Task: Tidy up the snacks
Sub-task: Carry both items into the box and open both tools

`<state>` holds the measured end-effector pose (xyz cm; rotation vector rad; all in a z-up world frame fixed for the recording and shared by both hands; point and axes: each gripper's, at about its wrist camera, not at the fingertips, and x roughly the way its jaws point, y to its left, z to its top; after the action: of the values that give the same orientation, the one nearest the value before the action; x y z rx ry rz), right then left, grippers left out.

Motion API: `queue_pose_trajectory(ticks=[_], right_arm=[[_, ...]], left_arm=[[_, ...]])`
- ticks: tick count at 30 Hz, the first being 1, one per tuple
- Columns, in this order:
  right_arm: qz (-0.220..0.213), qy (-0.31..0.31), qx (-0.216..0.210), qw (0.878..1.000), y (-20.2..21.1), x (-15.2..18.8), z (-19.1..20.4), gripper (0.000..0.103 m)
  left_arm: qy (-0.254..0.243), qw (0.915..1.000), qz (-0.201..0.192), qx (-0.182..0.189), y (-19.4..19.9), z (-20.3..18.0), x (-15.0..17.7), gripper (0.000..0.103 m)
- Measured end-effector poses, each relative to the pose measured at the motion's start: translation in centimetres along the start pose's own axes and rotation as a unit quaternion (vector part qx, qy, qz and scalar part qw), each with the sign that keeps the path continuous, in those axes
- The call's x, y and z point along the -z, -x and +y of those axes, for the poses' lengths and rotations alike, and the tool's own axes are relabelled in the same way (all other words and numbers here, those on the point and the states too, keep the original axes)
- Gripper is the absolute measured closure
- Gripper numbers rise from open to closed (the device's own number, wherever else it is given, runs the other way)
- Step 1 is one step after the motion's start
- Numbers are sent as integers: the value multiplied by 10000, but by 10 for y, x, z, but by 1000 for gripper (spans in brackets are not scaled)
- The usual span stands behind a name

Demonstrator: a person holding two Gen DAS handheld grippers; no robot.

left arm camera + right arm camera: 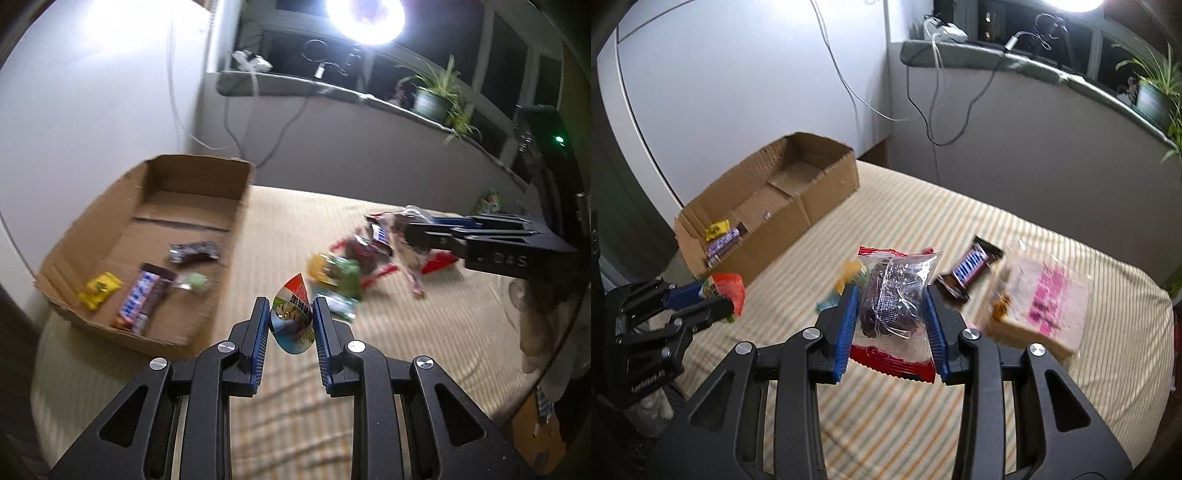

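Observation:
My left gripper (290, 314) is shut on a small colourful snack packet (291, 321) and holds it above the striped bed, right of the cardboard box (236, 206). The box holds a yellow packet (99, 290), a chocolate bar (142, 301), a silver wrapper (192, 251) and a green sweet (192, 282). My right gripper (891, 299) is shut on a clear bag of dark snacks with red edges (894, 295), lifted over the bed. In the right wrist view the left gripper (713, 299) shows at the left with its packet (729, 290).
On the bed lie a chocolate bar (971, 266), a wrapped sandwich bread pack (1041, 306) and a yellow-green packet (849, 277). A windowsill with a potted plant (432, 98), cables and a bright lamp (364, 18) runs behind the bed. The box (812, 206) sits at the bed's far left corner.

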<state>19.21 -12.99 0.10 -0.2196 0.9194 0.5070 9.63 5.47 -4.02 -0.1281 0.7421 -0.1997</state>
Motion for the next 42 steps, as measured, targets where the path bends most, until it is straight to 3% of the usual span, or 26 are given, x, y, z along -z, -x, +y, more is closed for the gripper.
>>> queue_pose_trajectory(ticks=[12,23,42], right_arm=[[-142,314,-330,9989,-21,-41,44,66],[-67,472,-642,9968,-59,-75,78,66],[282,741,-804,9936,-127,-105,116,66]], left_arm=[[209,9983,-271,-478,10,54,-25,81],[444,9949,-240,-876,-5,100,-40,81],[502,9940,-59,-974,-27,121,-51,81]])
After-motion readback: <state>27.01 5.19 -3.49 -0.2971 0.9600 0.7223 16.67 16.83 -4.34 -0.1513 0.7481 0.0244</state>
